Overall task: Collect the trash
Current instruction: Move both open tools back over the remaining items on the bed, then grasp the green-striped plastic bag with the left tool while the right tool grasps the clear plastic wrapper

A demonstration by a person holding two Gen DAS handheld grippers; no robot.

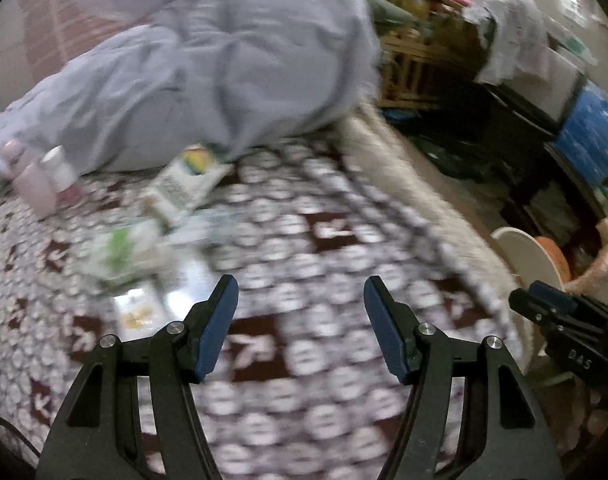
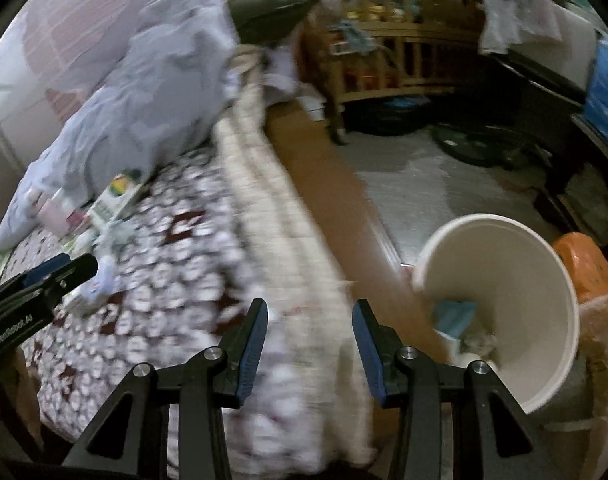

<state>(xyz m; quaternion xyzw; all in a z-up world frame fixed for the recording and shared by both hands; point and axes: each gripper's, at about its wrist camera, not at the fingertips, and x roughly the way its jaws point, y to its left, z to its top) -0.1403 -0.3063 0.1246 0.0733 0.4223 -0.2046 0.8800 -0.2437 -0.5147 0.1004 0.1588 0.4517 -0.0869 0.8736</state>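
Note:
Trash lies on a patterned bedspread (image 1: 304, 248): a white and green carton (image 1: 183, 184), crumpled green and white wrappers (image 1: 123, 252), a flat packet (image 1: 137, 312) and small pink and white bottles (image 1: 43, 184). My left gripper (image 1: 300, 292) is open and empty above the bedspread, right of the wrappers. My right gripper (image 2: 310, 316) is open and empty over the bed's edge. A white bucket (image 2: 536, 280) stands on the floor to its right, with blue and white scraps (image 2: 456, 316) inside. The carton (image 2: 115, 196) also shows in the right wrist view.
A heaped grey quilt (image 1: 223, 64) covers the far side of the bed. A wooden shelf rack (image 2: 384, 40) and dark furniture (image 1: 504, 120) line the far wall. An orange object (image 2: 584, 264) sits behind the bucket. A brown wooden bed rail (image 2: 336, 200) borders the grey floor (image 2: 424, 192).

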